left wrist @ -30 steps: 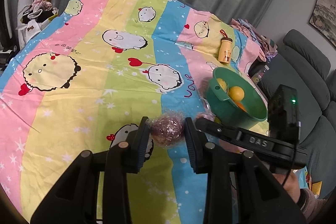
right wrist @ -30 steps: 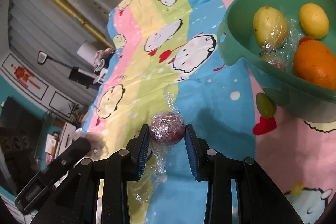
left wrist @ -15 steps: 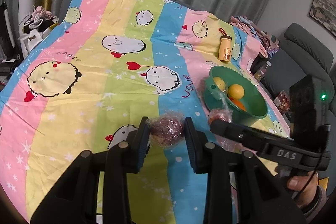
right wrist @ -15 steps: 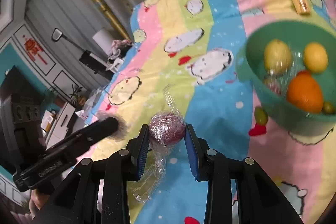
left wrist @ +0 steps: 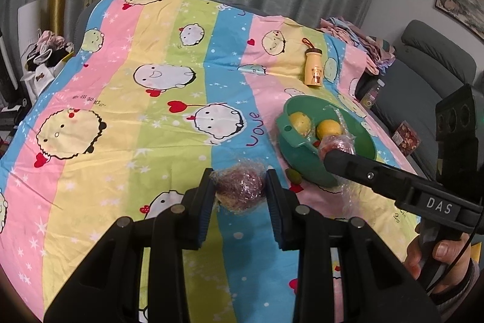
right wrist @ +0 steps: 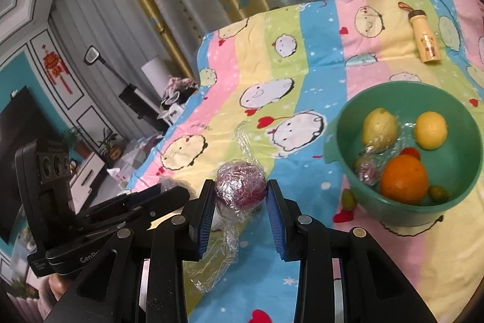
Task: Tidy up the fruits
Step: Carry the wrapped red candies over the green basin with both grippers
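My left gripper (left wrist: 239,189) is shut on a purple fruit wrapped in cling film (left wrist: 237,189), held above the striped cartoon bedsheet (left wrist: 121,99). My right gripper (right wrist: 240,192) is shut on a second wrapped dark red fruit (right wrist: 240,186), with loose film hanging below; it also shows in the left wrist view (left wrist: 335,146), at the near rim of the green bowl (left wrist: 299,162). The bowl (right wrist: 357,180) holds a wrapped yellow-green fruit (right wrist: 379,127), a lemon (right wrist: 429,129), an orange (right wrist: 403,179) and small pieces. A small green fruit (right wrist: 348,199) lies on the sheet beside the bowl.
A yellow bottle with an orange cord (left wrist: 313,70) lies on the sheet behind the bowl. A grey sofa (left wrist: 429,71) stands to the right of the bed. Curtains hang behind. Bags and clothes (left wrist: 42,56) sit off the bed's left edge.
Both grippers have risen and pulled back from the sheet, each still holding its wrapped fruit. The right gripper has moved up beside the bowl's rim.
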The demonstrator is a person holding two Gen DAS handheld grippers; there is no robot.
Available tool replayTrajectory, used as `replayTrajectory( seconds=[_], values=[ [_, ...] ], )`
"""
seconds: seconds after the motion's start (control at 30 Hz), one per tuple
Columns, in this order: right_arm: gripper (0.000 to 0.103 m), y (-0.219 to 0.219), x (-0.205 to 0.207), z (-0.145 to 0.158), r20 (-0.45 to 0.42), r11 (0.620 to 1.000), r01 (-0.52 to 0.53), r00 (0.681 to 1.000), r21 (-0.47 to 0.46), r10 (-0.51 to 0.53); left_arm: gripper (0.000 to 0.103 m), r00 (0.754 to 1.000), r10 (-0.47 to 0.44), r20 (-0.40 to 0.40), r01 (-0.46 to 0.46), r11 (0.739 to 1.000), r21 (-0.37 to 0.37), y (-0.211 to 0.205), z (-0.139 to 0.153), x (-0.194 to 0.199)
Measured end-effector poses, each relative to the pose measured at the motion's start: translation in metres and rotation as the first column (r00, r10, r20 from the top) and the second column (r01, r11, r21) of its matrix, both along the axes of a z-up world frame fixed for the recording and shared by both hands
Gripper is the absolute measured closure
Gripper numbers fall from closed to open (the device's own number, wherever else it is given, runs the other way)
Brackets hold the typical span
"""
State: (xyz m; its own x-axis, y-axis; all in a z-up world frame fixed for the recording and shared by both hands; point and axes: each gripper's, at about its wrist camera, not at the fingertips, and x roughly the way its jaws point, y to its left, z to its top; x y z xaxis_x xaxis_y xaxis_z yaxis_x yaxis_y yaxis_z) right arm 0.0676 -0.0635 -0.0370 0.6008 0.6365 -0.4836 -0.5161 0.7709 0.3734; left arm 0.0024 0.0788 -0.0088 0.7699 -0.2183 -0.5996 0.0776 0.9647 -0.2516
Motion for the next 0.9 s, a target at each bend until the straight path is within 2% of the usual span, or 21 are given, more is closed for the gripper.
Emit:
replayTrajectory(
  seconds=[0.9],
  values=[
    [0.068, -0.094, 0.024, -0.005, 0.023, 0.983, 0.173, 0.984, 0.068, -0.175, 0.070, 0.987, -0.161, -0.013, 0.161, 0.984, 0.080, -0.084, 0.011, 0.061]
  ],
)
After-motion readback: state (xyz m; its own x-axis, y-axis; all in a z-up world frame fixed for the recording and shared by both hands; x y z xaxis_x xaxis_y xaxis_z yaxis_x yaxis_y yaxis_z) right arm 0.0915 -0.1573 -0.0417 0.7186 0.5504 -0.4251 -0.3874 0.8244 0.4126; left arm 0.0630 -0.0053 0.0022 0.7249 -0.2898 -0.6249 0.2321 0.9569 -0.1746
